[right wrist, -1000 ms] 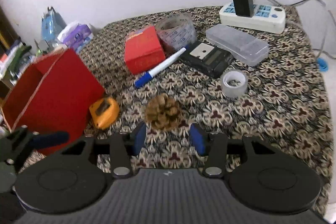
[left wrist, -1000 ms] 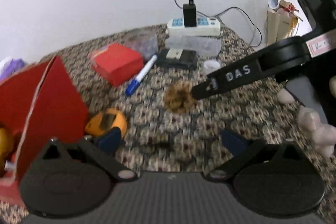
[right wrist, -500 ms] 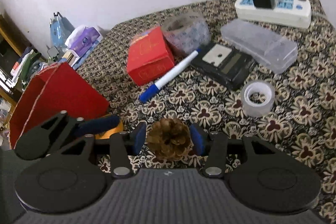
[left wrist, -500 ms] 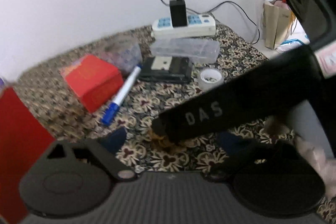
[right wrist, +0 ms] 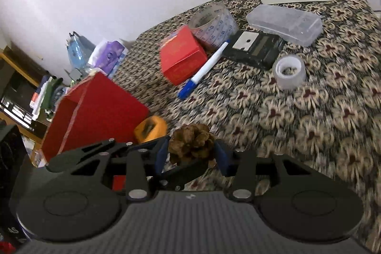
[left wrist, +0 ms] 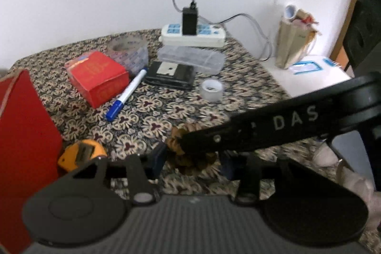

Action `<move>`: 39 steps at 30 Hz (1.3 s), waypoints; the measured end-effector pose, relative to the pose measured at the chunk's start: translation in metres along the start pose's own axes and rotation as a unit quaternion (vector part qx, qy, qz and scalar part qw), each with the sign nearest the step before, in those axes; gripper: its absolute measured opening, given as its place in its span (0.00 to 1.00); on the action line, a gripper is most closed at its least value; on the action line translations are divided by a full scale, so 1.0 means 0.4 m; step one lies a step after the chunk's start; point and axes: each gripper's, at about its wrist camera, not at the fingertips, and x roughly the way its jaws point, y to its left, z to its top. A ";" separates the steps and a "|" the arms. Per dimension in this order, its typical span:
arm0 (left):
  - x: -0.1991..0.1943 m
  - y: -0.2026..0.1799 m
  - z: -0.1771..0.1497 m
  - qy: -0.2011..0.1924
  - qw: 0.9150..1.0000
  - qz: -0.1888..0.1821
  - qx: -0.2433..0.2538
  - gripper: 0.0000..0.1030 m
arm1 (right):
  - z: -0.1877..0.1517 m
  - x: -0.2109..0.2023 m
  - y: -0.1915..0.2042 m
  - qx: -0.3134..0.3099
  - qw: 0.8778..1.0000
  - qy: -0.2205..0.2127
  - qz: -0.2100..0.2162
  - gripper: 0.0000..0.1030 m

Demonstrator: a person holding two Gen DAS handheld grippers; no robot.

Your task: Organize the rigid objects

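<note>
We hold the pine cone [right wrist: 191, 143] pinched in our right tongs [right wrist: 191, 154] just above the tabletop [right wrist: 321, 111], while our spread left tongs [left wrist: 193, 160] crowd around it and could knock its brittle, uneven scales loose.

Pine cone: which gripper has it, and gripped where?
The right gripper holds the pine cone by its opposite sides. The left gripper flanks it too; contact cannot be told.
</note>
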 end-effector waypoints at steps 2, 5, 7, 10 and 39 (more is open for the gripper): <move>-0.050 -0.004 -0.016 -0.009 1.000 -0.013 0.002 0.45 | -0.024 -0.032 0.024 0.000 1.000 -0.003 0.002 0.28; -0.128 0.000 -0.045 -0.018 0.999 -0.035 0.005 0.45 | -0.070 -0.077 0.075 0.000 1.000 -0.004 0.002 0.28; -0.188 0.018 -0.063 -0.028 0.999 -0.044 0.007 0.45 | -0.096 -0.096 0.123 -0.007 1.000 -0.006 -0.003 0.28; -0.271 0.062 -0.074 -0.044 0.998 -0.053 0.005 0.45 | -0.122 -0.110 0.209 -0.017 1.000 -0.015 -0.008 0.28; -0.369 0.647 -0.092 0.030 0.994 -0.010 -0.105 0.43 | -0.081 0.295 0.675 -0.083 0.996 -0.006 -0.039 0.30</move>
